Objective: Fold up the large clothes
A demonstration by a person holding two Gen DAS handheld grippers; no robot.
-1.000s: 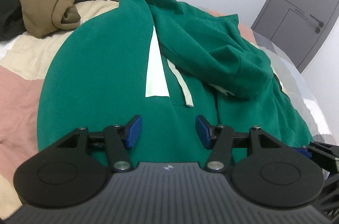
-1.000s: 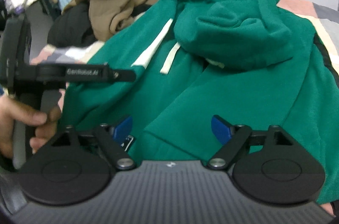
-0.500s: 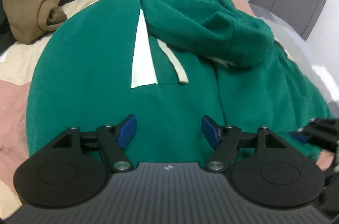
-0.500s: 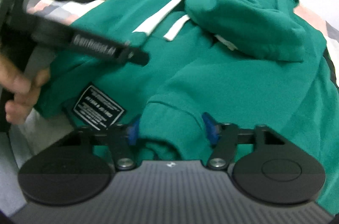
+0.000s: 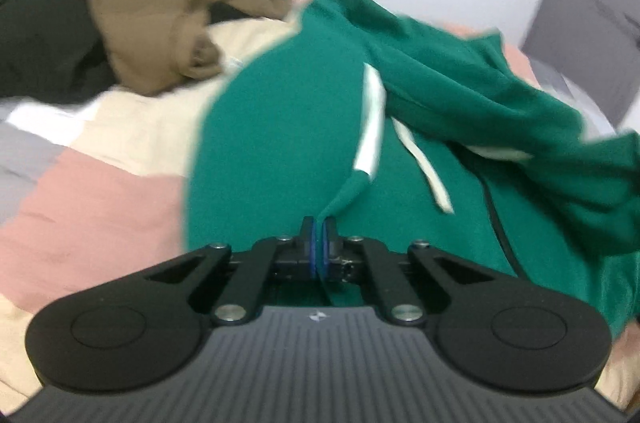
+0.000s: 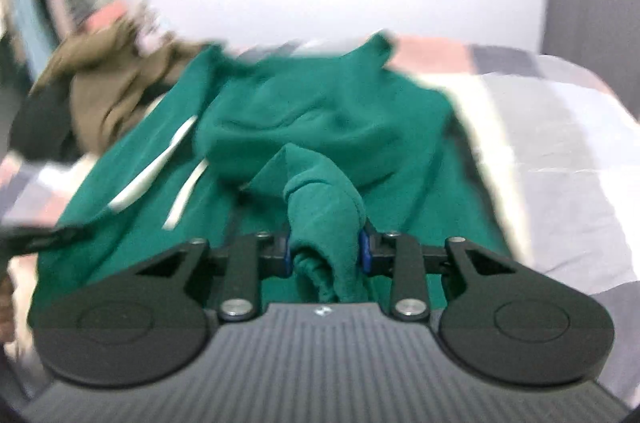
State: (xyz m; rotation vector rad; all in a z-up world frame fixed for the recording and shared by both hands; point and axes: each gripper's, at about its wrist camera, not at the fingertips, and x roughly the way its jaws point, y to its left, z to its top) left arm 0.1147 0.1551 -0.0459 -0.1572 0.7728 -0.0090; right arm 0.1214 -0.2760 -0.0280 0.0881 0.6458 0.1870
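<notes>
Green hoodie (image 5: 280, 127) lies spread out on the patchwork bedspread (image 5: 92, 207) right in front of both tools, with its white drawstrings (image 5: 424, 175) showing and a brown garment (image 5: 152, 19) bunched up far ahead on the left. The left gripper (image 5: 319, 243) is squeezed all the way together on a thin bit of the green cloth, which lifts up into a little ridge just past its tips. The right gripper (image 6: 325, 251) is closing on a thick rolled lump of the same hoodie (its blue pads (image 6: 363, 251) already press both sides).
</notes>
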